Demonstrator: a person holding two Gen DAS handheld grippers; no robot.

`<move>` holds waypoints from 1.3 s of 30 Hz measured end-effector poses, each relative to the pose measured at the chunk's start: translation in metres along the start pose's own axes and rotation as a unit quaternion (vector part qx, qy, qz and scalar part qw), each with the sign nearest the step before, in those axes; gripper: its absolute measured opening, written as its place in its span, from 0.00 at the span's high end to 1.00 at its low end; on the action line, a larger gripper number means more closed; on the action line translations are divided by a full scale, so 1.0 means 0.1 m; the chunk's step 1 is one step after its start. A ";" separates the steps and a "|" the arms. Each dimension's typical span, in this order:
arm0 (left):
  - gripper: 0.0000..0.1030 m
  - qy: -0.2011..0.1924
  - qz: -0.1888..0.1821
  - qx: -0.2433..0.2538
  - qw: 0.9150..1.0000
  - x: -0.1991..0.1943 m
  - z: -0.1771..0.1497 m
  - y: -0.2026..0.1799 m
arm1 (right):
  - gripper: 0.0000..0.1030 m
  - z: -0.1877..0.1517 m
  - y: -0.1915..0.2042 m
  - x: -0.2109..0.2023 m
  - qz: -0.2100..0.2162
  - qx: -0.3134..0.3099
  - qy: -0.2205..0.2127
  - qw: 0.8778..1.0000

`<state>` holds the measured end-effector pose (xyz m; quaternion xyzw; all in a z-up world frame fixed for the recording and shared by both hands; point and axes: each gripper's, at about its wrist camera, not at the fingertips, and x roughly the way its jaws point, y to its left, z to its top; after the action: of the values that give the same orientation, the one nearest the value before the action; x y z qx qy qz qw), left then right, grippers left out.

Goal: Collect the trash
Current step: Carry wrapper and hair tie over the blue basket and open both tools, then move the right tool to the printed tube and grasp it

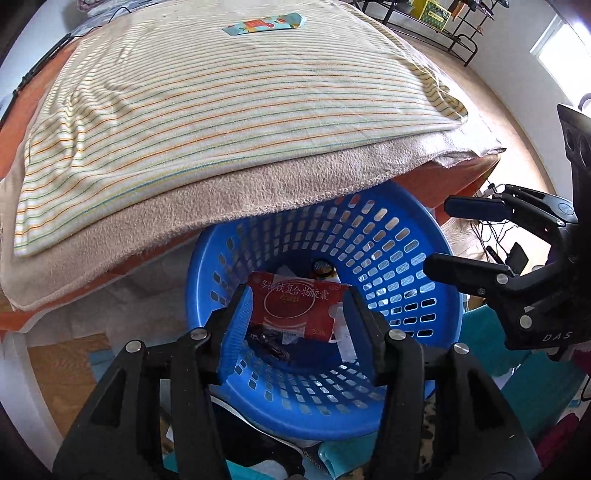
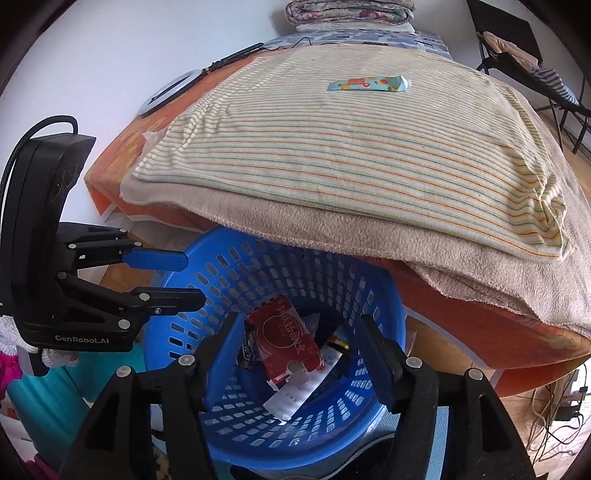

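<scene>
A blue perforated basket (image 1: 406,258) (image 2: 236,280) stands on the floor under the bed's edge. Inside lie a red medicine box (image 1: 295,306) (image 2: 284,336), a white paper strip (image 2: 295,395) and a dark wrapper (image 2: 248,349). A light-blue patterned wrapper (image 1: 264,23) (image 2: 369,84) lies far back on the striped cloth. My left gripper (image 1: 295,317) hovers open over the basket, with the red box lying between its fingers' lines of sight; it also shows in the right wrist view (image 2: 192,280). My right gripper (image 2: 301,354) is open and empty above the basket; it also shows in the left wrist view (image 1: 439,236).
A striped cloth (image 1: 207,110) (image 2: 351,155) lies on a beige blanket (image 2: 369,229) over an orange bed. A ring light (image 2: 166,92) and cable lie at the bed's far left. Teal fabric (image 1: 517,354) and clutter surround the basket. A black rack (image 1: 443,33) stands far right.
</scene>
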<state>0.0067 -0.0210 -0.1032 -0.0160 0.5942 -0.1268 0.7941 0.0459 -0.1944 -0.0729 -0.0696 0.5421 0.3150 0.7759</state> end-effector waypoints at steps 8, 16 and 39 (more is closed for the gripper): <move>0.40 -0.004 0.007 -0.010 1.000 -0.01 0.01 0.06 | 0.19 0.00 0.00 -0.05 -0.016 0.001 -0.009 1.000; 0.40 -0.010 0.015 -0.017 1.000 -0.03 0.02 0.10 | 0.14 0.01 0.01 -0.11 -0.041 0.000 -0.019 0.999; 0.30 -0.098 0.067 0.002 0.993 -0.47 0.38 -0.06 | 0.10 0.29 -0.20 -0.29 -0.074 0.044 -0.060 0.994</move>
<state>0.0297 -0.0214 -0.0466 0.0131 0.5132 -0.0721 0.8551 0.0744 -0.2091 -0.0402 -0.0559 0.5014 0.2362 0.8305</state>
